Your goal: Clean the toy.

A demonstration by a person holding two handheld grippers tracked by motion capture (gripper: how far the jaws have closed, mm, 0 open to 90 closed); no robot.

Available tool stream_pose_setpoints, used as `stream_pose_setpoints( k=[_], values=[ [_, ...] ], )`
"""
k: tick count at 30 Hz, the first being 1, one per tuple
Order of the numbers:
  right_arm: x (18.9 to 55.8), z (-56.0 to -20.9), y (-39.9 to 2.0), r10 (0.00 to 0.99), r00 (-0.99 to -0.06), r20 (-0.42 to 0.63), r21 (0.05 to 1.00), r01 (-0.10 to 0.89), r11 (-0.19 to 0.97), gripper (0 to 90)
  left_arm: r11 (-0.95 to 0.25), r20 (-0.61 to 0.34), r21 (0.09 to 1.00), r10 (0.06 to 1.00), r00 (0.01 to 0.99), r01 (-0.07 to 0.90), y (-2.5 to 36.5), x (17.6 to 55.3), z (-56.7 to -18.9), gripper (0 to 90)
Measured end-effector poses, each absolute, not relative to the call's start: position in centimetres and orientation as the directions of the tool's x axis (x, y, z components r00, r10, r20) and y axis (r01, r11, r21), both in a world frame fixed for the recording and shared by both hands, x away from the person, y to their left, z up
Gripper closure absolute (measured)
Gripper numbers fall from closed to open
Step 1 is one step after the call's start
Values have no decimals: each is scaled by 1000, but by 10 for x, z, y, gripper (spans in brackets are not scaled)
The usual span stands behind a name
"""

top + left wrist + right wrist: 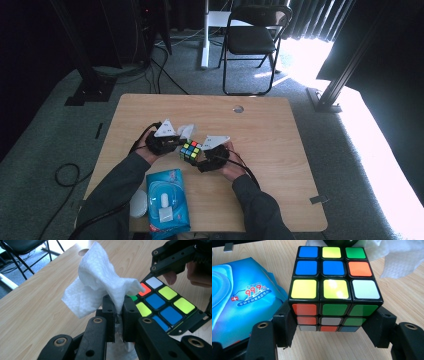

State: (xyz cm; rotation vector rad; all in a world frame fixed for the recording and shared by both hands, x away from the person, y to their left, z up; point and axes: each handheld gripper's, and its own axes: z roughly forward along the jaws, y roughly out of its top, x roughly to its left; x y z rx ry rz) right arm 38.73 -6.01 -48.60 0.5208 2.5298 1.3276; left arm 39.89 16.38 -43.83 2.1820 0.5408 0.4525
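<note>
Our right tongs clamp the cube by its sides, just above the worktop. Our left tongs pinch a white wipe, which touches the cube's top.

On the table, my left gripper sits left of the Rubik's cube and my right gripper right of it. The tissue lies just behind the cube. The wet-wipes pack lies in front, with a round lid left of it.
</note>
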Motion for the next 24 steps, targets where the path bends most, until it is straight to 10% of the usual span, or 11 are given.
stream_pose_setpoints(
  k=[24],
  values=[
    [405,-480,-84,571,-820,-31,851,278,445,343,-613,128,760,467,875,216,157,389,-450,834]
  ],
)
